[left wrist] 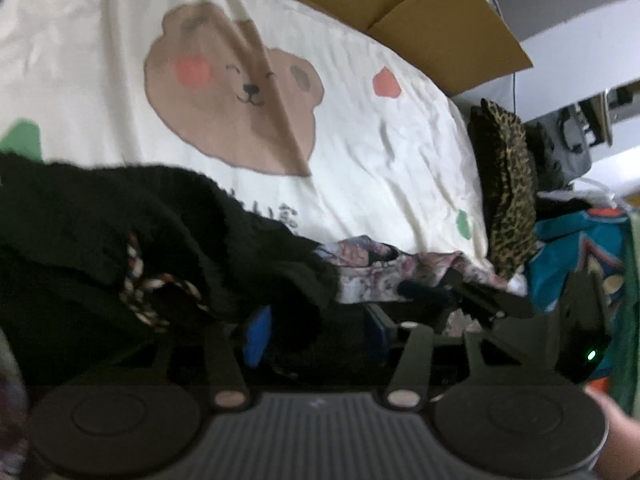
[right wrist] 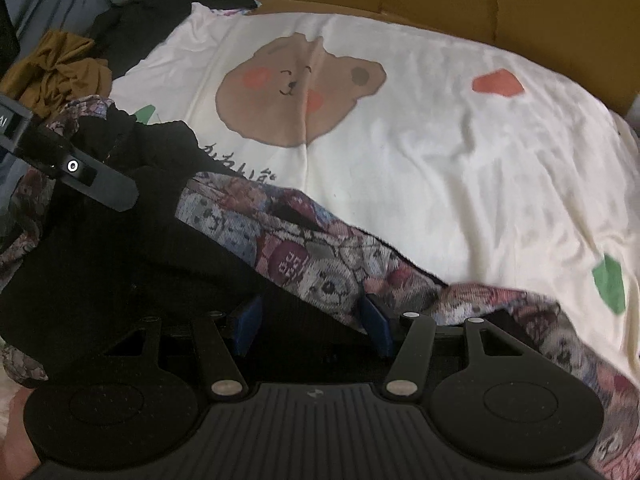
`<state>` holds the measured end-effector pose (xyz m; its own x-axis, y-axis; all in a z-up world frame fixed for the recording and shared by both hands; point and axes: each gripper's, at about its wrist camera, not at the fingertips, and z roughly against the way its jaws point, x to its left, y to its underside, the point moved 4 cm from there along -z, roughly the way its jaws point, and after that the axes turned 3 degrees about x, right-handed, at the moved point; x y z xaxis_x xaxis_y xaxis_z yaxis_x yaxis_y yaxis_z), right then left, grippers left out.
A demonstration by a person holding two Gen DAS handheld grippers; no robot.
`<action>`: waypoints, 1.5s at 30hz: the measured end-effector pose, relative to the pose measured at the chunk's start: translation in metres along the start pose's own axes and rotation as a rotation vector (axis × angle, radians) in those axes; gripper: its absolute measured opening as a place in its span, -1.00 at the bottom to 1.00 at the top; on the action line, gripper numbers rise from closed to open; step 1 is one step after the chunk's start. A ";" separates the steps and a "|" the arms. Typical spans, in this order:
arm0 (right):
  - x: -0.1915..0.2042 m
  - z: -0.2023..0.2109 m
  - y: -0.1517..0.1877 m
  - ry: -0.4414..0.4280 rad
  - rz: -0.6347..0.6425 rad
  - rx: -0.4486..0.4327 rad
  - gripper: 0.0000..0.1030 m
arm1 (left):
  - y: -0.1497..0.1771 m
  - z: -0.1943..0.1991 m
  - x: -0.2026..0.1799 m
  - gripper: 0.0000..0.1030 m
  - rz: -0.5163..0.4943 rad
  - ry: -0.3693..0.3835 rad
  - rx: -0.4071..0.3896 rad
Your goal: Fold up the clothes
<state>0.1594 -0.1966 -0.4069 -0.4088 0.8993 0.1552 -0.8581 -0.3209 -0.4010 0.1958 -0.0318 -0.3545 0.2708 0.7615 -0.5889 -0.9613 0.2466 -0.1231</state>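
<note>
Cream bedsheet with brown bear print (right wrist: pixel 420 152) spread flat. Black fuzzy knit garment with patterned teddy-bear lining (right wrist: pixel 320 264) draped across near edge, over both tools. Left gripper (left wrist: pixel 316 332): blue pads apart, black fabric between, grip unclear. Right gripper (right wrist: pixel 314 320): pads apart, patterned fabric lying across gap, hold unclear. Leopard-print cushion (left wrist: pixel 508 188) and brown cardboard box (left wrist: pixel 436 20) border sheet; mustard cloth heap (right wrist: pixel 60 68) far left.
</note>
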 end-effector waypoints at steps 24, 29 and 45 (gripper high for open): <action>-0.006 0.011 0.004 -0.039 -0.012 0.037 0.18 | -0.016 -0.016 -0.001 -0.76 0.078 0.073 -0.132; -0.016 0.037 -0.016 -0.066 0.004 -0.030 0.18 | -0.008 -0.003 -0.021 -0.77 -0.127 0.048 -0.180; 0.012 0.038 -0.066 -0.230 0.259 -0.098 0.14 | 0.021 0.012 -0.034 -0.82 -0.415 0.023 -0.189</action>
<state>0.1995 -0.1757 -0.3443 -0.6775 0.6980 0.2318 -0.6877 -0.4895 -0.5362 0.1673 -0.0451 -0.3277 0.6356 0.6076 -0.4762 -0.7649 0.4123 -0.4948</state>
